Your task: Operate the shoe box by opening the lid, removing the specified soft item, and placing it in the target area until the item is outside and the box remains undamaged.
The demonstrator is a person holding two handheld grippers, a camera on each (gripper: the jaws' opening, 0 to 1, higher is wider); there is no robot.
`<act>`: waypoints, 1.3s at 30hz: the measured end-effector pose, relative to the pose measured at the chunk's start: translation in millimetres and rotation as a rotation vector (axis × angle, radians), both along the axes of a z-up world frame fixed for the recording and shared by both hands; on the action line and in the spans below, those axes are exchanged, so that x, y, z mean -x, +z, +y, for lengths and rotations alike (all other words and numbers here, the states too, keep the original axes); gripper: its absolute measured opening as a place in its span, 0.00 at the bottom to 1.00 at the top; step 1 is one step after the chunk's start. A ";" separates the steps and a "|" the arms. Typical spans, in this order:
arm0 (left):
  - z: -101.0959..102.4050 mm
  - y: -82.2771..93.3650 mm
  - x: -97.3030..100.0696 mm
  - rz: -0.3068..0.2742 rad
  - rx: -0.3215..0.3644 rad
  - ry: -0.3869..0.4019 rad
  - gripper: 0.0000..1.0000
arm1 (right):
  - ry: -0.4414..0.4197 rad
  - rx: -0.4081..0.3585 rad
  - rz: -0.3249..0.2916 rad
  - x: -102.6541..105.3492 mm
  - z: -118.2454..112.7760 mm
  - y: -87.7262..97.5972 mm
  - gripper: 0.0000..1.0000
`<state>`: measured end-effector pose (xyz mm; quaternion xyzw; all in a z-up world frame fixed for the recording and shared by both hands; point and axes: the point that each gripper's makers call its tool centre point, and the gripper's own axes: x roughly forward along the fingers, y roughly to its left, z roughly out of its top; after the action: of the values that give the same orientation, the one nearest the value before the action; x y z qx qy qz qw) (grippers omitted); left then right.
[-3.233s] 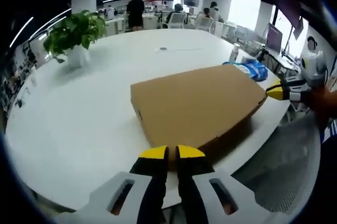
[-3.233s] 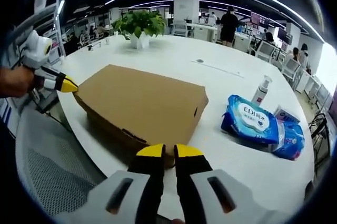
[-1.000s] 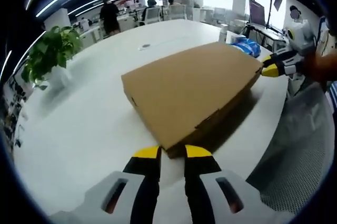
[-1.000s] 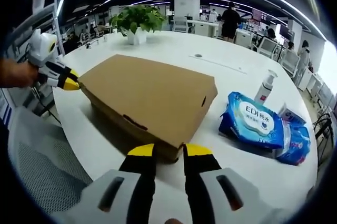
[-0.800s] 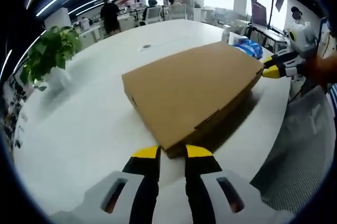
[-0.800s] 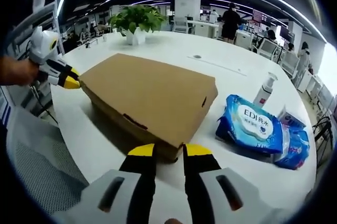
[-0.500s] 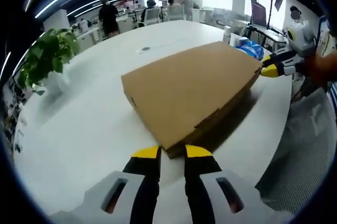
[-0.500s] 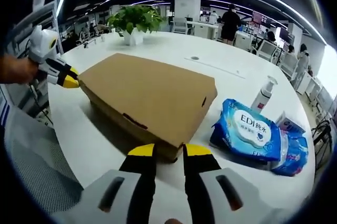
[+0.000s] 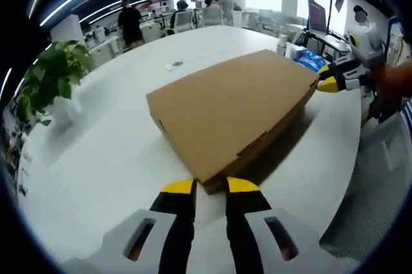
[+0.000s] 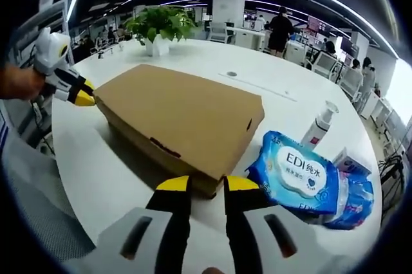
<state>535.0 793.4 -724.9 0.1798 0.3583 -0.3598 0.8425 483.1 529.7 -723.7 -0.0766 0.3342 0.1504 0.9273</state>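
A flat brown cardboard shoe box (image 9: 232, 110) lies closed on the white table (image 9: 96, 158). In the left gripper view my left gripper (image 9: 210, 186) is open, and its yellow tips straddle the box's near corner. My right gripper (image 9: 329, 78) meets the far right corner, held by a hand. In the right gripper view the box (image 10: 180, 113) shows a closed lid and a tab slot on its front wall. My right gripper (image 10: 207, 184) is open around that near corner. My left gripper (image 10: 78, 96) touches the far left corner. Whatever is inside the box is hidden.
A blue pack of wet wipes (image 10: 296, 174) lies just right of the box, with a pump bottle (image 10: 320, 126) and more packs behind it. A potted plant (image 10: 158, 26) stands at the table's far side. Chairs, desks and people fill the office beyond.
Since 3.2 s ago both pairs of jaws have spread wider and closed in on the box corners. Over the last second they hold there; only the views have drifted slightly.
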 end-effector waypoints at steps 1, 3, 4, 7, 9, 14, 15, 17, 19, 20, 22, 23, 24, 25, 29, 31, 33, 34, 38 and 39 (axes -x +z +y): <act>-1.4 -0.1 -2.6 -0.002 0.000 -0.001 0.15 | 0.000 0.000 0.000 -2.4 -1.2 0.1 0.17; -2.8 0.2 -7.0 0.000 0.004 0.004 0.15 | 0.006 0.002 0.001 -6.5 -2.4 -0.3 0.17; -3.1 0.3 -7.9 0.001 0.005 0.007 0.16 | 0.009 0.005 0.001 -8.2 -2.9 -0.2 0.17; -6.2 0.5 -10.7 -0.002 0.006 0.006 0.16 | 0.009 0.010 -0.002 -14.1 -6.1 -0.3 0.17; -8.2 0.3 -13.1 -0.005 0.007 0.003 0.16 | 0.008 0.013 -0.004 -17.4 -8.0 -0.4 0.17; -9.6 -0.1 -19.7 -0.007 0.016 0.005 0.16 | 0.008 0.015 -0.004 -21.4 -9.6 -1.0 0.17; -9.4 -0.1 -20.0 -0.006 0.015 0.007 0.16 | 0.008 0.016 -0.004 -21.5 -9.6 -0.9 0.17; -9.8 -0.3 -20.3 -0.009 0.016 0.005 0.16 | 0.006 0.017 0.004 -21.2 -9.5 -2.8 0.17; -9.5 0.1 -19.5 -0.007 0.022 0.008 0.16 | 0.003 0.021 0.008 -20.6 -9.7 -4.4 0.16; -8.9 0.2 -19.6 -0.007 0.025 0.012 0.16 | 0.002 0.022 0.007 -20.6 -9.9 -4.1 0.16; -8.8 0.1 -18.2 -0.004 0.027 0.016 0.17 | 0.002 0.027 0.007 -20.2 -9.8 -3.4 0.16; -9.2 0.8 -17.1 -0.005 0.028 0.018 0.18 | 0.003 0.029 0.008 -19.9 -10.1 -3.5 0.16; -9.7 0.5 -15.6 -0.008 0.026 0.015 0.19 | 0.004 0.028 0.012 -19.2 -9.9 -3.9 0.17; -9.6 -0.3 -14.4 -0.004 0.023 0.014 0.20 | 0.003 0.029 0.013 -18.1 -10.5 -3.7 0.19; -9.6 2.1 -7.1 -0.005 0.026 0.019 0.32 | -0.015 0.028 0.000 -10.9 -13.9 1.6 0.25; -7.9 3.8 -3.5 -0.019 0.016 0.018 0.37 | -0.035 0.019 -0.001 -4.4 -18.1 2.7 0.28; -5.4 4.0 -0.1 -0.023 0.007 0.015 0.42 | -0.046 0.028 0.003 3.3 -22.3 1.1 0.31; -4.6 4.6 0.9 -0.022 0.013 0.016 0.42 | -0.053 0.031 0.009 6.9 -24.6 0.1 0.33; -2.6 7.3 5.5 -0.019 0.024 0.018 0.46 | -0.083 0.036 0.009 19.1 -33.1 1.2 0.42; -2.6 7.9 7.3 -0.021 0.027 0.017 0.47 | -0.101 0.033 0.006 22.3 -36.4 3.0 0.46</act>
<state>527.7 790.8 -717.1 0.1690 0.3461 -0.3554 0.8517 460.8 493.2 -720.8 -0.0742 0.3429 0.0979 0.9313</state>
